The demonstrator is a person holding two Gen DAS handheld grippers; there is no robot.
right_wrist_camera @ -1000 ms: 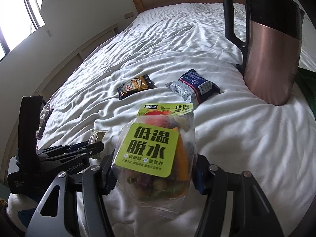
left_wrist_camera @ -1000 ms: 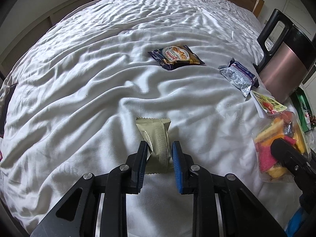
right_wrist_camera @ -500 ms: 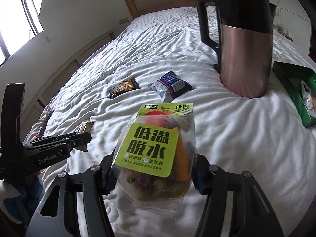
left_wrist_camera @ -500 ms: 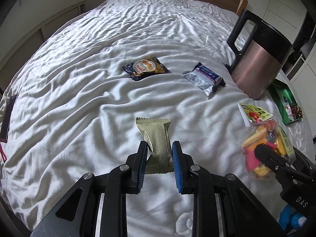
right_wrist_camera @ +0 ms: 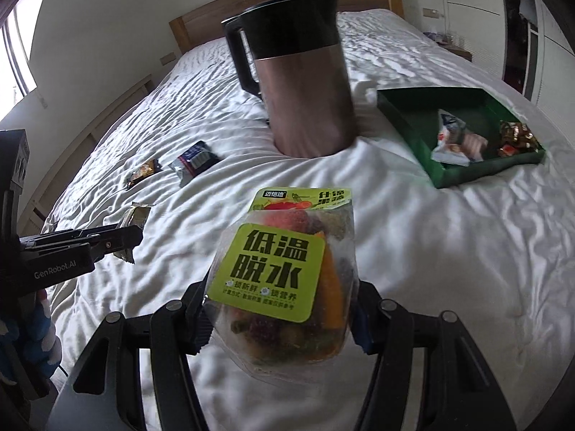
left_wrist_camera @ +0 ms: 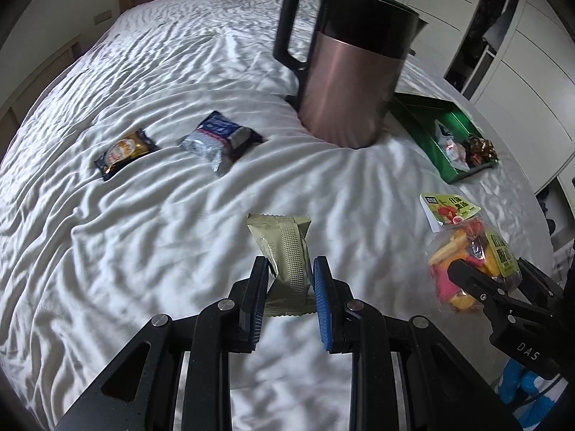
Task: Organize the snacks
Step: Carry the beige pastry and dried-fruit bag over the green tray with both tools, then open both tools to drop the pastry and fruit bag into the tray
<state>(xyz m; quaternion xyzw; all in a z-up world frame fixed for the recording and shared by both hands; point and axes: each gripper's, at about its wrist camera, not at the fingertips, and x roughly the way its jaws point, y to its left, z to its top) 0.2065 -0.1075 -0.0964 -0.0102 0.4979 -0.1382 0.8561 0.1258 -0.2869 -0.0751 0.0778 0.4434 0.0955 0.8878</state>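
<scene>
My left gripper is shut on an olive-green snack packet, held above the white bed. My right gripper is shut on a clear bag of dried fruit with a green label; that bag also shows at the right of the left wrist view. A green tray with a few snacks in it lies to the right of the kettle. A dark brown snack packet and a silver-blue packet lie on the bed at the left.
A tall copper and black kettle stands on the bed between the loose packets and the tray. The wooden headboard is behind it. White cupboards stand at the right. The bed's edge runs near the tray.
Both grippers have swung to the right with their snacks; the kettle and green tray have come well into view and closer. Both grips are unchanged.
</scene>
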